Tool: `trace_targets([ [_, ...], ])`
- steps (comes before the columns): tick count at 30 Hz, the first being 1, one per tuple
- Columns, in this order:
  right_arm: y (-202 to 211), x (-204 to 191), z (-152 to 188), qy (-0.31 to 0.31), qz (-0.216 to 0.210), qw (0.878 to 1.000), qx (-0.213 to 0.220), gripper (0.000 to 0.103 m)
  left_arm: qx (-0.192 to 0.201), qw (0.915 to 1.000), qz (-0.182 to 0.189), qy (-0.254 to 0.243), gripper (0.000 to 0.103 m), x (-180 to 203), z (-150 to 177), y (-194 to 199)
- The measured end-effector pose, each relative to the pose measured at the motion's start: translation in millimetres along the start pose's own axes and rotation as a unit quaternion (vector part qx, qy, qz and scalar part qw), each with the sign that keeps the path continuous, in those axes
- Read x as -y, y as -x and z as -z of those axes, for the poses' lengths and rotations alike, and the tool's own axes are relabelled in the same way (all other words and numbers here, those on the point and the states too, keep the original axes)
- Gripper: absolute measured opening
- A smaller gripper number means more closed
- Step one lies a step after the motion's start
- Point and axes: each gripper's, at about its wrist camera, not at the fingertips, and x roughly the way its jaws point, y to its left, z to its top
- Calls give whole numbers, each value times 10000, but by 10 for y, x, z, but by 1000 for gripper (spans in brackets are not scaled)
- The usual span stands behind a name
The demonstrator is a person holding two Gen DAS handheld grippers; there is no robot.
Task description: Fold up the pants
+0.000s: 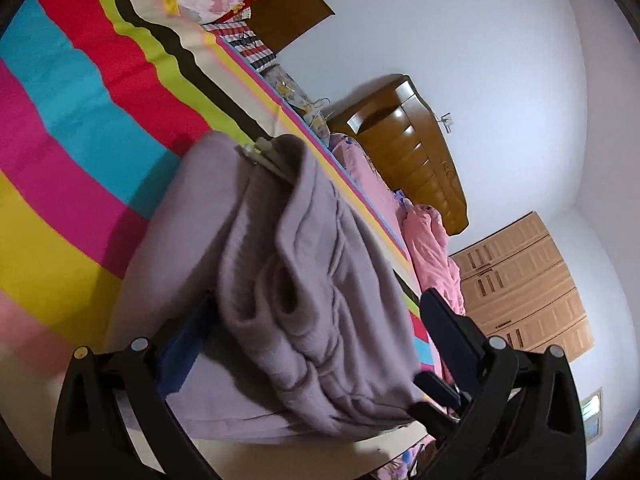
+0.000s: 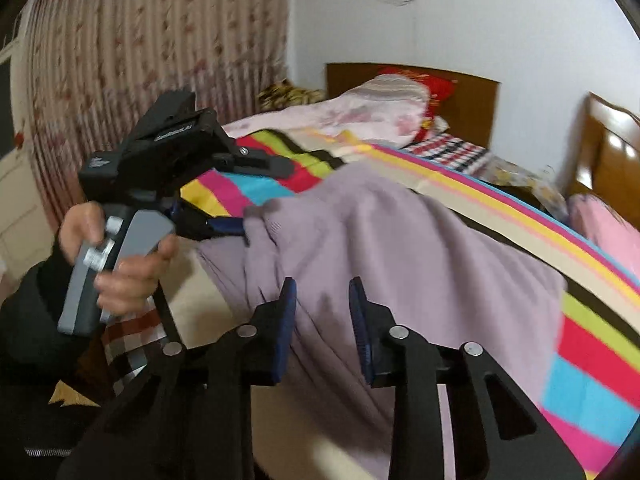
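We see left hand-held gripper point(image 1: 316, 340) pinching bunched lilac pants point(image 2: 400, 248) on striped bed point(image 1: 80, 120); right hand-held gripper point(image 2: 322, 320) spread, empty. Risk: single grip slips, fold collapses.

The soft, mauve-grey knitted pants point(image 1: 304, 280) lie bunched on a bed covered by a bright multicoloured striped sheet point(image 1: 80, 120). The fabric is thick and fleecy, gathered into deep rounded folds and ridges near the middle. In the right wrist view the pants point(image 2: 400, 248) spread as a broad rumpled mound, one edge lifted at the left, the rest draped down over the striped sheet point(image 2: 592, 360) toward the near edge of the bed.
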Motion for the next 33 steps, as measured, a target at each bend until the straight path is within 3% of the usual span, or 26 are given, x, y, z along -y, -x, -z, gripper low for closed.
trace_targets([
  [4,-371,-25,-123,47,-86,9989,-452,26,-12,9999,23,-164,101,4,22,4],
  [7,-455,-83,-139,103,-114,9984,-536,26,-54,9997,82,-210,101,-52,16,-10],
  [16,-700,-334,-104,699,306,9936,-836,29,12,9992,300,-256,101,-123,31,45],
  [20,-715,-355,-45,677,374,9940,-772,26,49,9990,405,-165,101,-153,27,70],
  [23,-632,-304,-42,575,352,9962,-555,13,79,9986,518,-14,101,-187,8,91],
  [29,-225,-305,-342,465,197,9987,63,12,194,9956,791,455,101,-294,-30,149],
  [33,-299,-311,-298,363,2,9993,-120,12,191,9968,678,366,101,-228,-23,118],
])
